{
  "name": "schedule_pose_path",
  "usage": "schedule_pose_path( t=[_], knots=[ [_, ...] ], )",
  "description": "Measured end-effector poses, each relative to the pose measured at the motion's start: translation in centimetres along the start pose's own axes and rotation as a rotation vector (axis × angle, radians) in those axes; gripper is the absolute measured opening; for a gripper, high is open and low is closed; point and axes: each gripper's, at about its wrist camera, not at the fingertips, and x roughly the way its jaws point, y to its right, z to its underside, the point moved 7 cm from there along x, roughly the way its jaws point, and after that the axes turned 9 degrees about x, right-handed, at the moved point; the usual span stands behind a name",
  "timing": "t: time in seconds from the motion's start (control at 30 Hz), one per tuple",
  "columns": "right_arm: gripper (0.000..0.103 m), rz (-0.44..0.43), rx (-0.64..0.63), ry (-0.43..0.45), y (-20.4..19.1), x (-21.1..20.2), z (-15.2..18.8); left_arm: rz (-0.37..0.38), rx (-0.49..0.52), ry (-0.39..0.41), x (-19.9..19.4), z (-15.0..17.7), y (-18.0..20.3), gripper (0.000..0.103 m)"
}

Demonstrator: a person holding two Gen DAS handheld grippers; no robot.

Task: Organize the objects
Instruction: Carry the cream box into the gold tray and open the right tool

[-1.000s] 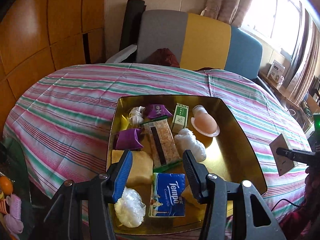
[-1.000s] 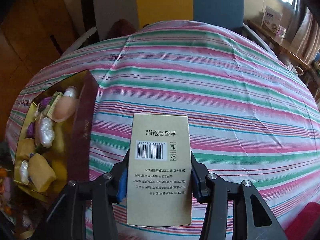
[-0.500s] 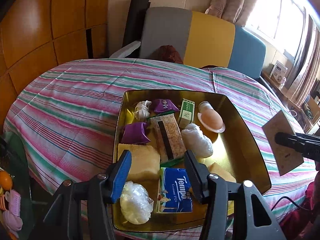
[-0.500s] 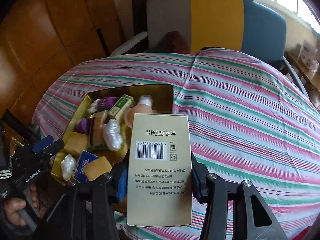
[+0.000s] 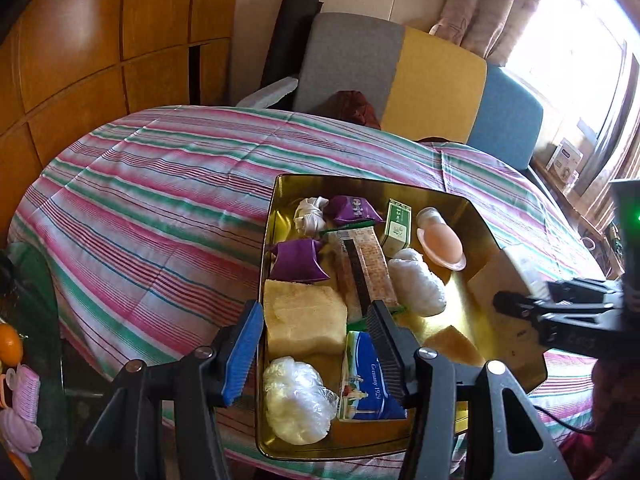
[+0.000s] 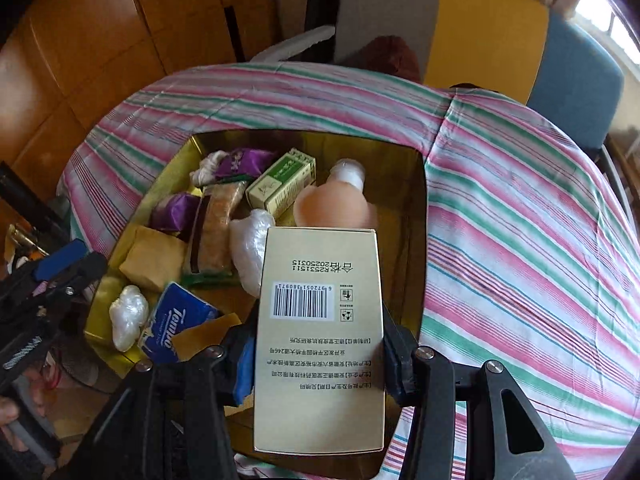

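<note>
A gold tray (image 5: 360,179) on the striped table holds several items. Among them are a blue tissue pack (image 5: 368,376), a yellow cake block (image 5: 304,316), purple packets (image 5: 298,260), a green carton (image 5: 398,226) and a pink bottle (image 5: 440,244). My left gripper (image 5: 314,320) hangs open over the tray's near end, above the cake block and gripping nothing. My right gripper (image 6: 320,344) is shut on a beige barcode box (image 6: 320,300), held over the right side of the tray (image 6: 416,208). The left wrist view shows that box (image 5: 496,276) at the tray's right rim.
The round table wears a pink, green and white striped cloth (image 5: 160,208). Behind it stands a grey, yellow and blue chair (image 5: 432,80) against wood panelling (image 5: 100,40). An orange (image 5: 8,344) and pink items (image 5: 24,400) lie low on the left.
My right gripper has carried the beige box leftwards from over the bare cloth to over the tray, rolling as it went. The left gripper has drifted slightly and stays open.
</note>
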Motion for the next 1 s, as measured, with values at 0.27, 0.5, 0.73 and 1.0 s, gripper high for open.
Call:
schedule_pose_path(
  t=[0.27, 0.5, 0.73, 1.0],
  knots=[
    [0.05, 0.039, -0.022, -0.045, -0.3, 3.3, 0.6, 0.004, -0.015, -0.014, 0.5, 0.1, -0.4, 0.06],
    [0.05, 0.061, -0.043, -0.058, -0.7, 5.2, 0.9, -0.001, -0.012, -0.021, 0.8, 0.3, -0.4, 0.061],
    [0.051, 0.054, -0.039, -0.036, -0.7, 4.8, 1.1, -0.017, 0.003, -0.005, 0.3, 0.0, -0.2, 0.067],
    [0.077, 0.043, -0.026, 0.078, -1.2, 1.3, 1.3, -0.089, 0.03, 0.126, -2.6, -1.4, 0.1, 0.067]
  ],
)
